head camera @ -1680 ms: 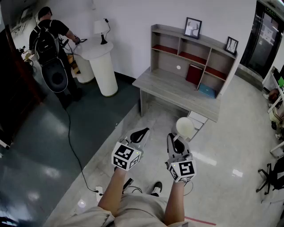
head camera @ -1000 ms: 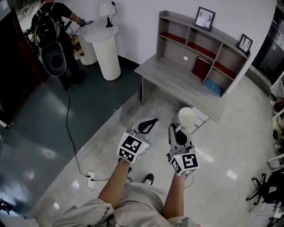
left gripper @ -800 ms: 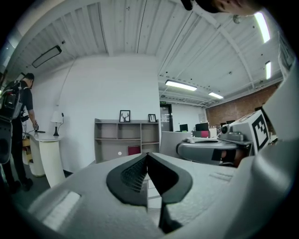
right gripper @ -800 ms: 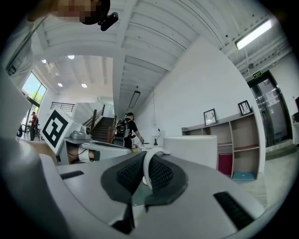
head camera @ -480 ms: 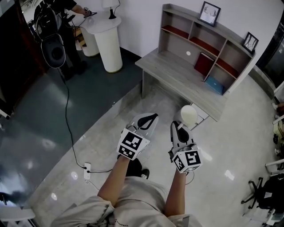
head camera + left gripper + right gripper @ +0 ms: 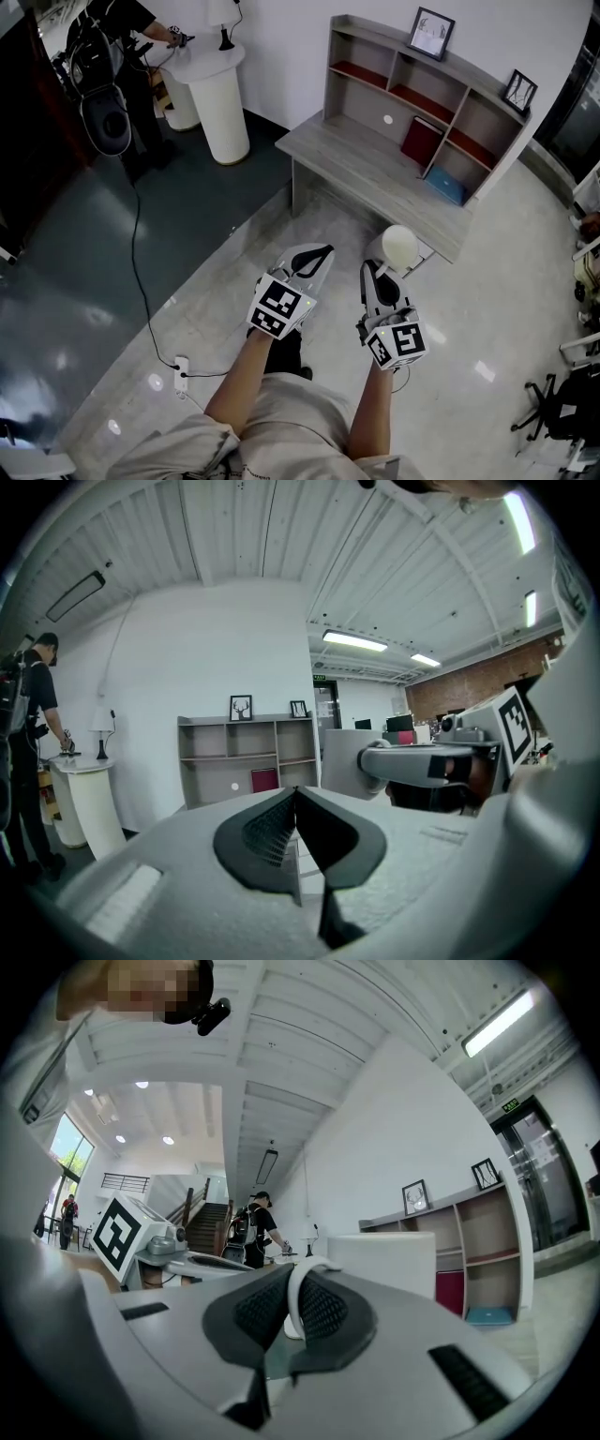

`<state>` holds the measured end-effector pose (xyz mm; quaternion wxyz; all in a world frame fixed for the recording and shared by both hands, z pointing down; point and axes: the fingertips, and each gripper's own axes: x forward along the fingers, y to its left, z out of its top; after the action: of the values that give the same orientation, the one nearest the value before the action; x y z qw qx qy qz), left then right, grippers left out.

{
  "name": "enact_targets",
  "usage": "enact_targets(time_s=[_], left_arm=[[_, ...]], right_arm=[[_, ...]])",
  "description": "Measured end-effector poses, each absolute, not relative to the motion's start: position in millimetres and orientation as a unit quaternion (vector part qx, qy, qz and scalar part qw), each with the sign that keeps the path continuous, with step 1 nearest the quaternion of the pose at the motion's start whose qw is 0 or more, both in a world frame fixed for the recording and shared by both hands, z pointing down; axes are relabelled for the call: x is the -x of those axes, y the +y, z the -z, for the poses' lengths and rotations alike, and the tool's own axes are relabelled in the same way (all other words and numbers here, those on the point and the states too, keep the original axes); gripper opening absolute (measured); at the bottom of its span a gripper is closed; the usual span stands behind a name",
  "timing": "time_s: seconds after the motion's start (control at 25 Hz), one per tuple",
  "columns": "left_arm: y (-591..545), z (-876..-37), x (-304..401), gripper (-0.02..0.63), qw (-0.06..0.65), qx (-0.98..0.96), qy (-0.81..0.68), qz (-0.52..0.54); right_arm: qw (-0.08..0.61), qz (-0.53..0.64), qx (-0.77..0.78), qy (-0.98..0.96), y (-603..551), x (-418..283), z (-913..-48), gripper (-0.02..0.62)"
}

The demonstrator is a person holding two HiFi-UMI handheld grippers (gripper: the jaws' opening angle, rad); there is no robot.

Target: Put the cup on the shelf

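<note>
A white cup (image 6: 397,247) hangs by its handle (image 6: 296,1290) from my right gripper (image 6: 376,272), which is shut on that handle; the cup body (image 6: 384,1258) shows just past the jaws in the right gripper view. My left gripper (image 6: 315,256) is shut and holds nothing, its jaws closed together (image 6: 296,794). The grey shelf unit (image 6: 424,91) with red-lined compartments stands on a grey desk (image 6: 370,178) ahead, against the white wall. Both grippers hover over the floor, well short of the desk. The shelf (image 6: 248,757) also shows far off in the left gripper view.
Two framed pictures (image 6: 428,35) stand on top of the shelf; a red book (image 6: 418,141) and a blue box (image 6: 444,186) sit in its lower compartments. A white round pedestal (image 6: 217,94) with a lamp stands left, a person (image 6: 103,56) beside it. A cable (image 6: 141,272) runs across the floor. Office chairs (image 6: 562,412) stand right.
The view has shifted as the person steps toward the desk; both grippers keep their pose, the cup still hanging from the right one.
</note>
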<state>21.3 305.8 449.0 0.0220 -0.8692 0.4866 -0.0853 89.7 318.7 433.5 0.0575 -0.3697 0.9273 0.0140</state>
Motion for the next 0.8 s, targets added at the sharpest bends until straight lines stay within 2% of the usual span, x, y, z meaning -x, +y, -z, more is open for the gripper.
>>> enact_targets(time_s=[0.8], left_arm=[[159, -439, 1, 0.009, 0.006, 0.878, 0.473, 0.071]], right_arm=[[0.062, -0.011, 0.380, 0.923, 181, -69, -420, 0.017]])
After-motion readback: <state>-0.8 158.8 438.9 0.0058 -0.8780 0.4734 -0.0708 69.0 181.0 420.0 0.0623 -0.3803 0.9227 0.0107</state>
